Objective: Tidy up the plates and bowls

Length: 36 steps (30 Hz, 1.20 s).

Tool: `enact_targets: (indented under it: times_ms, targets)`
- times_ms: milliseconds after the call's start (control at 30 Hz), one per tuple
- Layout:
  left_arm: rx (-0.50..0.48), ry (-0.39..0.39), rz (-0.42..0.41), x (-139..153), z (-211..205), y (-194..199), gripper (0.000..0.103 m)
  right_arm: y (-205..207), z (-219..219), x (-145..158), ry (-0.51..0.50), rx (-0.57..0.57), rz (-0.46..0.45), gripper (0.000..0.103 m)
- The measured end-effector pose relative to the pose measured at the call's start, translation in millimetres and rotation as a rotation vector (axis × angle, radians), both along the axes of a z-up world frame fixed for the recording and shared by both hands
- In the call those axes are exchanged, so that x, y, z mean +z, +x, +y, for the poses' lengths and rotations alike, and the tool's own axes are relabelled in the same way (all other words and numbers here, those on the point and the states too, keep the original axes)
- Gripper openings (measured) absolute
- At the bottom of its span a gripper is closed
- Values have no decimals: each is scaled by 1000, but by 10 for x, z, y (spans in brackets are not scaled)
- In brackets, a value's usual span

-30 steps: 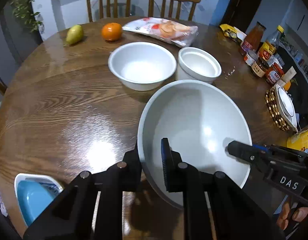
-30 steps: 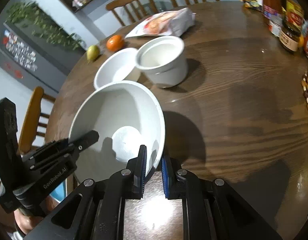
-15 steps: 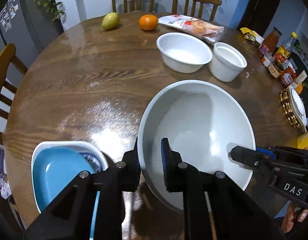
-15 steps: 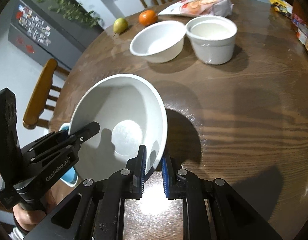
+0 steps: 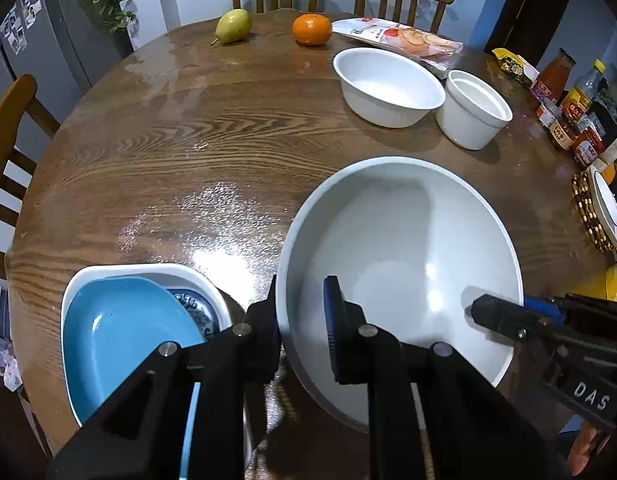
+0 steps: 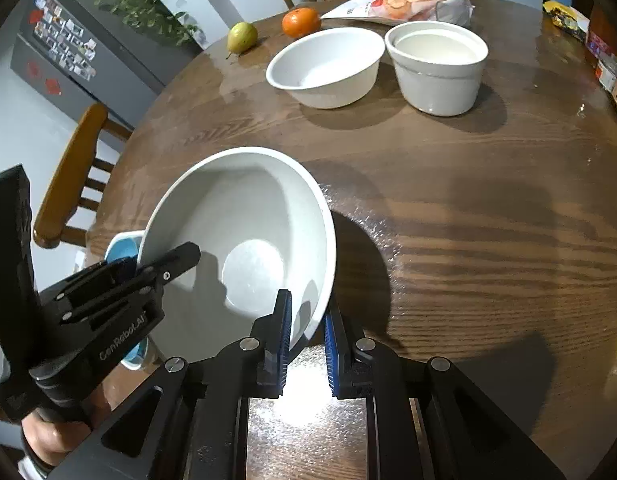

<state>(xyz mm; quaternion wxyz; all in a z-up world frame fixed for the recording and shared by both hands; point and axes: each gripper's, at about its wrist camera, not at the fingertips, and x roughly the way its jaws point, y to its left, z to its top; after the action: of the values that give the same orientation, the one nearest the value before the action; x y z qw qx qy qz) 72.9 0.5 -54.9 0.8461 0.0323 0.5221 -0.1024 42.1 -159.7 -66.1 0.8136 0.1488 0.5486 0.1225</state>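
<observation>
A: Step? Both tools — left tool (image 5: pixel 302 320), right tool (image 6: pixel 306 334) — were clamped nearly closed on opposite rims of the large white bowl (image 5: pixel 400 264), probably just clear of the desk (image 5: pixel 156 168).

B: Carrying. Next likely calls for lowering it beside the blue plate (image 5: pixel 120 336), left of the left tool.

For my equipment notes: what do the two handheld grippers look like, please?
Both are black, angular frames with silver screw heads and blue pads on the fingers. The left gripper carries white lettering "GenRobot.AI" on its side; the right gripper carries white "DAS". No cables or sleeves are visible.
</observation>
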Motion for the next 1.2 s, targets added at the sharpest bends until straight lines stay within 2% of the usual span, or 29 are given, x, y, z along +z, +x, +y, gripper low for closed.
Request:
enact_targets:
  times_ms: [267,367,433,500,800,833,900,1067,1200]
  targets:
    - [-10,9,-2,-25,-6,-1,19,5,7,1,-18,-13,-11,16]
    - [-18,2,-1,-24,-10,-6,30,-7,12,10,-12,-16,-7,16]
    - [-19,-3,-14,14,-8,-27,45,-27,11,20,-1,-22,-8,18]
    - [-17,0,-33,71,-6,-51,52,-52,15,54,1,-22,-19,25]
    - [-2,-16,-77,284,41,-165,64,-144,-76,263,24,-37,-71,33]
    - [1,-16,-82,307,43,-181,72,-155,-88,281,24,-38,-74,33]
    - [6,-18,-93,353,49,-209,78,-180,-119,320,28,-39,-82,34]
    - [23,-27,-102,426,88,-267,79,-258,-197,457,30,-30,-120,34]
    - [34,-30,-110,468,113,-300,85,-308,-280,547,28,-35,-146,34]
